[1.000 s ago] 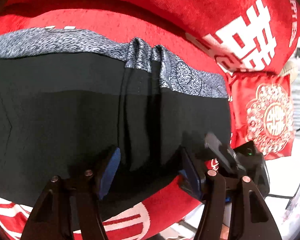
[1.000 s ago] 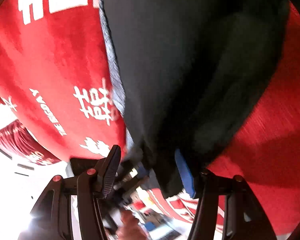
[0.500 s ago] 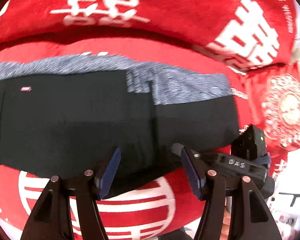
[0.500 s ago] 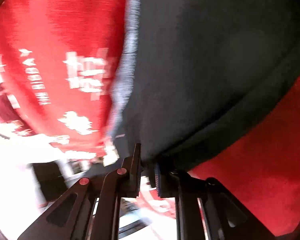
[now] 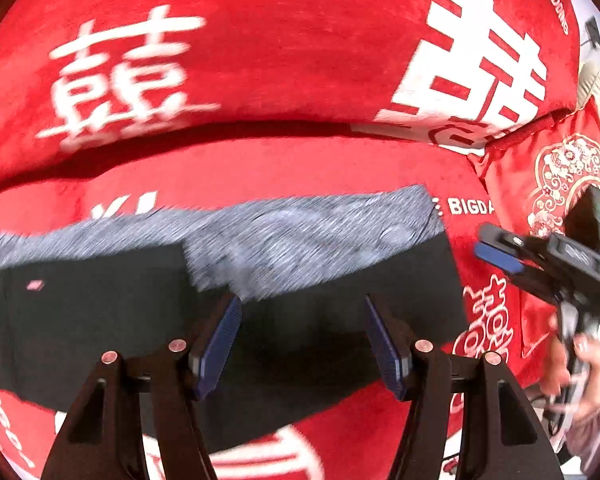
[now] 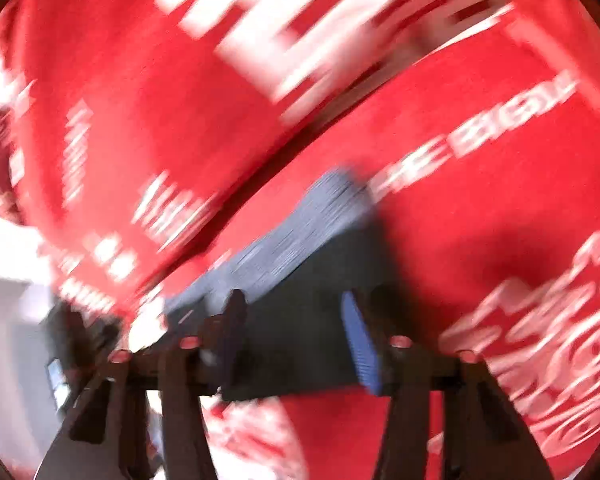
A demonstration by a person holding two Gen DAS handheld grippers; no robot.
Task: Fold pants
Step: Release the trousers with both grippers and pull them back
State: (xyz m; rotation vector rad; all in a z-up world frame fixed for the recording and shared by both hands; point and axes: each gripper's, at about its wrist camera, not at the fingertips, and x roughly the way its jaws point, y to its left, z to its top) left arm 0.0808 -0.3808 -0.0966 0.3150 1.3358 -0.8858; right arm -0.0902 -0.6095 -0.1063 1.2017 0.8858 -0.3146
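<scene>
The black pants with a speckled grey waistband lie folded flat on the red sofa seat. My left gripper is open just above the pants' near edge, holding nothing. My right gripper shows at the right of the left wrist view, off the pants' right end, above the red fabric. In the blurred right wrist view the right gripper is open over the end of the pants, with nothing between its pads.
The red sofa back with white characters rises behind the pants. A red embroidered cushion stands at the right. The person's hand holds the right gripper's handle. Bright floor lies past the sofa's left edge.
Both grippers have pulled back from the pants. The right gripper, shut on the pants' edge half a second ago, has opened and let go. The pants now lie flat.
</scene>
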